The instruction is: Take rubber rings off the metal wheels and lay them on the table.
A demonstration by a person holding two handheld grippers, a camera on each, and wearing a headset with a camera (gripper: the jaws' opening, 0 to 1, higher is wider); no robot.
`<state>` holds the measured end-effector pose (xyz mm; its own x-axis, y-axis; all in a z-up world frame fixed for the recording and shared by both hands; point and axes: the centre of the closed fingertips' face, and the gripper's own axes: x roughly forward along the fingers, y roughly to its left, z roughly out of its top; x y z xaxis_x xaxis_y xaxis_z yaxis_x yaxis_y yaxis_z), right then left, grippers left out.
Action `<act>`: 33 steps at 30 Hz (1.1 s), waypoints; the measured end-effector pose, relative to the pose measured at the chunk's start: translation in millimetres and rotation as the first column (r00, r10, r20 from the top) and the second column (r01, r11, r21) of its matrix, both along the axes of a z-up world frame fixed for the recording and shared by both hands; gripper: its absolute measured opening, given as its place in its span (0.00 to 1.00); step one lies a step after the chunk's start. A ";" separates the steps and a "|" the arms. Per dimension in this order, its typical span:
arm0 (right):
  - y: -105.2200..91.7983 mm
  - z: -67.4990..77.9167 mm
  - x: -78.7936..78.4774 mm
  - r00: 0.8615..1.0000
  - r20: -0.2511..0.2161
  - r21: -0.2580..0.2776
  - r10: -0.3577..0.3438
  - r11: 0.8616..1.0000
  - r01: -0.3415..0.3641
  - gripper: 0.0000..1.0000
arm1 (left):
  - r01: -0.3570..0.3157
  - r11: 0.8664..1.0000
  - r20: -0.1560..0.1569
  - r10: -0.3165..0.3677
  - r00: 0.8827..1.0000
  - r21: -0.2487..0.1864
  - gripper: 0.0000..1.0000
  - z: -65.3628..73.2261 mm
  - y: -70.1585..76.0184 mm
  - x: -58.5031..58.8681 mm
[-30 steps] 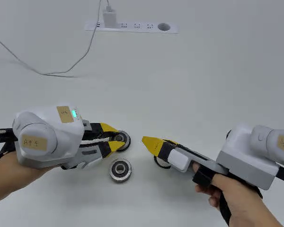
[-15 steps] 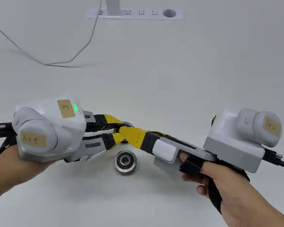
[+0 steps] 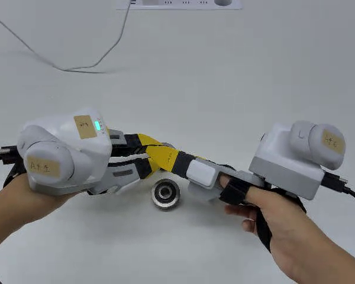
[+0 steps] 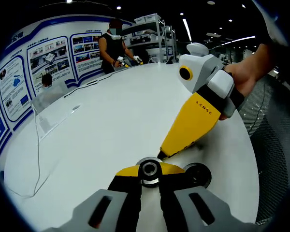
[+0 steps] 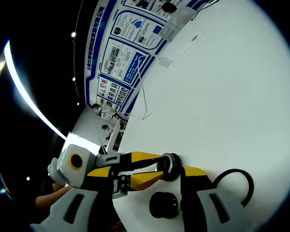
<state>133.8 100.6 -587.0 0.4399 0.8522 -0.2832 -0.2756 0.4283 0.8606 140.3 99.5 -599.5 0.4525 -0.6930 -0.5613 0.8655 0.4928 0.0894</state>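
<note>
One wheel (image 5: 170, 166) is pinched by left gripper (image 4: 150, 169); right gripper (image 4: 165, 150) is held just beside it.
Right jaw gap cannot be told. A second wheel (image 3: 165, 193) and loose rubber ring (image 5: 233, 170) are seen on table (image 3: 225, 89).

My left gripper (image 3: 151, 157), pointing right, clamps a wheel (image 4: 150, 170); my right gripper (image 4: 166, 150) reaches in from the right, tip at that wheel.

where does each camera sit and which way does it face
head view: on the headset, facing down at the table; left claw, right claw, left hand and right hand show.
left gripper view: on the left claw, facing along its jaws at the clamped wheel; right claw shows too.
right gripper view: on the right claw, facing the same wheel; left claw shows too.
shared: that wheel.
</note>
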 end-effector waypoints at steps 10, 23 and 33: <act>1.7 2.4 0.2 1.000 0.007 0.014 0.008 1.000 -0.008 0.56 | -0.005 1.000 -0.003 0.005 1.000 -0.011 0.13 -1.1 0.0 0.8; 7.6 0.6 -4.4 0.998 0.048 -0.069 0.049 0.997 -0.046 0.55 | -0.003 1.000 -0.003 0.003 1.000 -0.006 0.13 -1.3 0.0 0.4; 10.1 2.2 -3.7 0.999 0.032 -0.095 0.043 0.995 -0.040 0.59 | 0.003 1.000 -0.005 -0.003 1.000 -0.002 0.13 -1.1 0.2 0.4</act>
